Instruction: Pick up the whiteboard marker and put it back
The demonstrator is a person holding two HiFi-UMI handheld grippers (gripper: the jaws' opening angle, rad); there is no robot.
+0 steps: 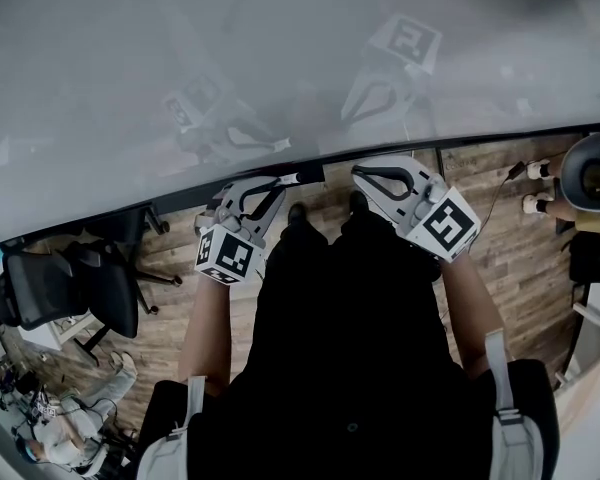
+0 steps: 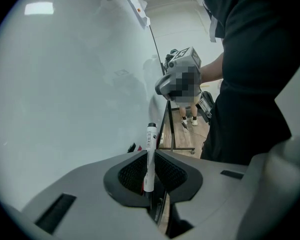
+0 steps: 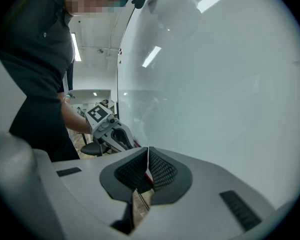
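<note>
1. A whiteboard [image 1: 180, 68] fills the front, with wooden floor [image 1: 520, 238] below
2. Left claw [image 2: 151, 159] grips the whiteboard marker [image 2: 150, 136] (black end poking out, close to the board)
3. Right claw [image 3: 148, 156] is clenched, empty

No print can be read (that on the whiteboard marker [image 2: 149, 151] is too small).

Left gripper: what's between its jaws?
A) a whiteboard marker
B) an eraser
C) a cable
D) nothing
A: in the left gripper view, a white whiteboard marker with a dark cap is pinched between the jaws of the left gripper, its capped end sticking out past them.
</note>
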